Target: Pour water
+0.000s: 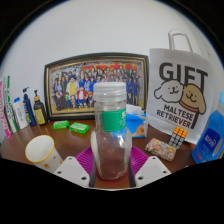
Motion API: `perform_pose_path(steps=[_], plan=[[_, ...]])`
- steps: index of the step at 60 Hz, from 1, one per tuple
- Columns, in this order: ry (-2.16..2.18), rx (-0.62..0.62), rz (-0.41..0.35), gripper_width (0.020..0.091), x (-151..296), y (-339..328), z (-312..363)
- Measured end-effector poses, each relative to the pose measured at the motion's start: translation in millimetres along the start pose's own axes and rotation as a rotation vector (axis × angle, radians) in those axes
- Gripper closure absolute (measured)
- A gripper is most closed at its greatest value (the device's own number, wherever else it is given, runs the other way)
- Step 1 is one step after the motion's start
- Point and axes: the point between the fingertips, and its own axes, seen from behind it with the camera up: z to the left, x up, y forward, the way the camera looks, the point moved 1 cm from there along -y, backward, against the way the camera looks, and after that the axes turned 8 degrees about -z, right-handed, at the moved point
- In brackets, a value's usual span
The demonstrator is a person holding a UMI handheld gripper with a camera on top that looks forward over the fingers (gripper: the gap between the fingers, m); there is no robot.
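Gripper view: your gripper point(110, 168) fingers clamp the clear bottle point(110, 135), green-labelled, white-capped, upright between the pads | near left: white-lidded jar point(42, 151) on table point(25, 170) | far: framed photo point(95, 85), gift bag point(183, 95) right.

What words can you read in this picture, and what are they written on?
"GIFT": on the white paper bag.
"MALTESE RETRIEVER": on the same bag, beside the cartoon dog.
Bottle between the tool's fingers: no words to read.
Framed photo and blue bottle: any writing too small to read.
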Motion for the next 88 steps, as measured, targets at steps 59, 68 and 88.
perform_pose_path(steps=[59,68,88], plan=[[0.04,-0.13,0.226,0.0246,55,-268,82],[0.019,-0.128,0.244,0.0249,55,-317,110],[0.004,-0.127,0.245,0.025,61,-347,125]])
